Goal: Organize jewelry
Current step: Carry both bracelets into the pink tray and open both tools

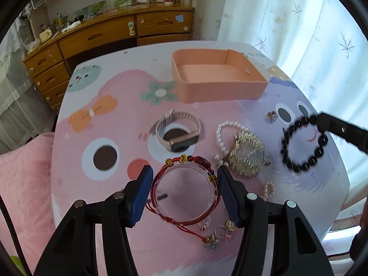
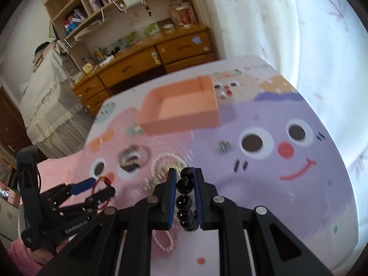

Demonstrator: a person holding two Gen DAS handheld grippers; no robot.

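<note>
Two grippers over a cartoon-printed table [image 1: 119, 92]. Left gripper [image 1: 184, 184] spread wide, blue pads on either side of a clear bangle [image 1: 186, 193] wound with a red cord bracelet [image 1: 161, 209]; right pad touching or nearly touching the bangle's beaded edge, left pad just apart from it, nothing clamped. Right gripper [image 2: 185, 184] closed narrow on a black bead bracelet [image 2: 185, 203], beads stacked between the two blue pads; from the left wrist view, same bracelet [image 1: 301, 145] hanging as a loop from the black fingertip at the right edge, blurred, whether clear of the table cannot be told.

Lying flat on the table: pink watch [image 1: 177, 131] beyond the bangle, band curled in a ring; pearl bracelet [image 1: 224, 135] to its right, touching a gold heart-shaped bracelet [image 1: 247, 154]; small ring [image 1: 271, 116] well apart toward the far right; short pearl loop [image 1: 268, 189] just right of the left gripper's right finger; small charms and rings [image 1: 220, 232] near the bottom edge, beside the red cord's tails.

Orange tray [image 1: 218, 87] at the far side of the table, open top, bare floor inside, one small peg on its right wall. Wooden dresser [image 1: 96, 36] behind the table, flowered curtain [image 1: 287, 23] to the right, pink fluffy blanket [image 1: 23, 174] to the left.
</note>
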